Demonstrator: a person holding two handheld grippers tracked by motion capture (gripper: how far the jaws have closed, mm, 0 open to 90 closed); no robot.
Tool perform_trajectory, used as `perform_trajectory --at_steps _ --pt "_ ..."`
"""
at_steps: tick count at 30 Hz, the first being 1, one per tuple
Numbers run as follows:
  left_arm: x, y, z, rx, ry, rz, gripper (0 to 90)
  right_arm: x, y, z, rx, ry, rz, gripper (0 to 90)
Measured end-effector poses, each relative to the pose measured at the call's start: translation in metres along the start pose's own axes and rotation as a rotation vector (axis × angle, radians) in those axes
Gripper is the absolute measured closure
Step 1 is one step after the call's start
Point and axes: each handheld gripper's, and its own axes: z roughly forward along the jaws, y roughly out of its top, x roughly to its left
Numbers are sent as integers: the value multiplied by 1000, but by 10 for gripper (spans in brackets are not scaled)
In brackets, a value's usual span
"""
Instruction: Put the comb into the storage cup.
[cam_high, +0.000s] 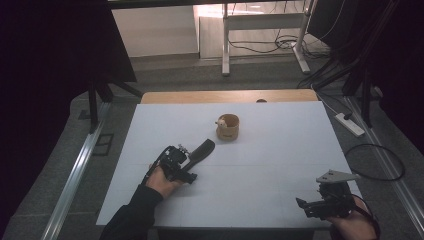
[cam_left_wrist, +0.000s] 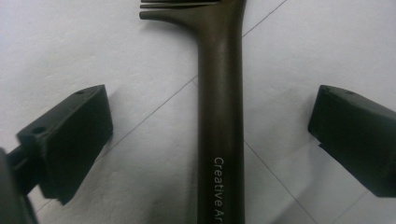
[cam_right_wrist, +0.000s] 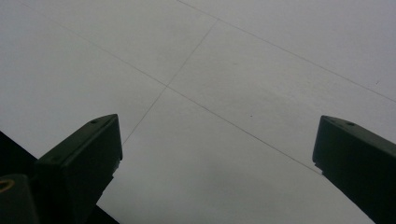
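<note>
Left gripper (cam_high: 189, 161) spread wide astride the comb (cam_left_wrist: 219, 107) — handle running straight between the jaws, teeth ahead; right gripper (cam_high: 320, 205) spread too — well apart.

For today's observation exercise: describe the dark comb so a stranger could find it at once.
On the white table, look left of centre, just ahead of the left gripper. There lies the long dark brown plastic comb, its handle between that gripper's open jaws. Unlike the round tan wooden cup beyond, it lies flat and slender.
</note>
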Motion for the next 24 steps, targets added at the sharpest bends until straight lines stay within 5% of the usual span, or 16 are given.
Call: perform_trajectory --at_steps 10,20,24 --pt "-5 3 -8 7 -7 16 259 0 0 0 2 0 -1 19" --pt "-3 2 -13 -12 -7 -6 695 0 0 0 4 1 -2 19" --pt "-1 3 -13 -8 -17 -20 716 0 0 0 4 1 -3 19"
